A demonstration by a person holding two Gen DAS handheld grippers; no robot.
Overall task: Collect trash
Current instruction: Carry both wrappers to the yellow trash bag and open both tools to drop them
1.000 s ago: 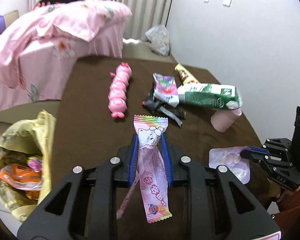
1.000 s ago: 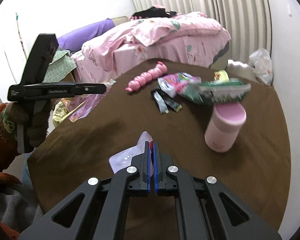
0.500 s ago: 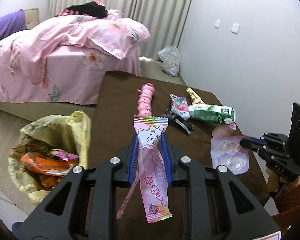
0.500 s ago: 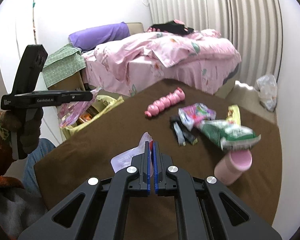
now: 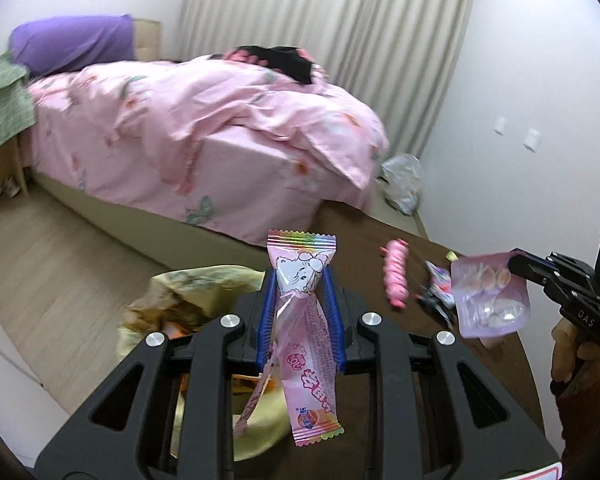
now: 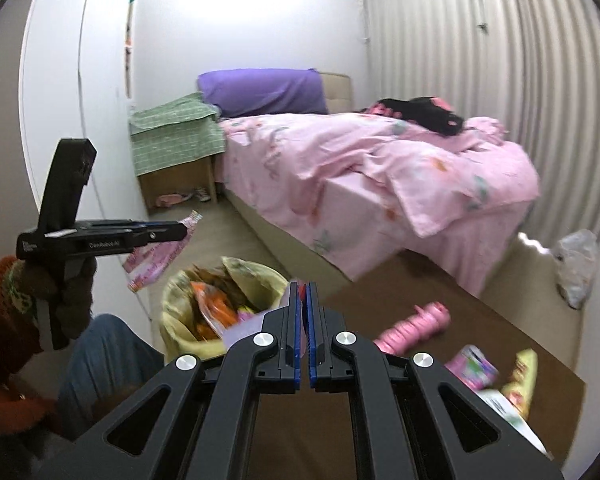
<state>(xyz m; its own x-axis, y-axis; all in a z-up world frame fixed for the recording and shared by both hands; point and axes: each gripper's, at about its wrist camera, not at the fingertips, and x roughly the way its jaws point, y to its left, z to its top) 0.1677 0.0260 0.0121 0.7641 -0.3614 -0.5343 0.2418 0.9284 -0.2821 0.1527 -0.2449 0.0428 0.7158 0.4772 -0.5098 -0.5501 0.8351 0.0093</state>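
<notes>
Left wrist view: yellow trash bag (image 5: 204,292) low left, beside the brown bench (image 5: 384,240). Left tool (image 5: 300,312) clamped on pink candy wrapper (image 5: 300,308), above the bag's near edge. Right tool (image 5: 518,266) pinches a lilac pouch (image 5: 488,300), held over the bench.

left gripper (image 5: 300,312) raised, jaws clamped on a pink wrapper (image 5: 302,320). right gripper (image 6: 304,332) level, jaws pinched on a clear pouch (image 5: 488,300).
</notes>
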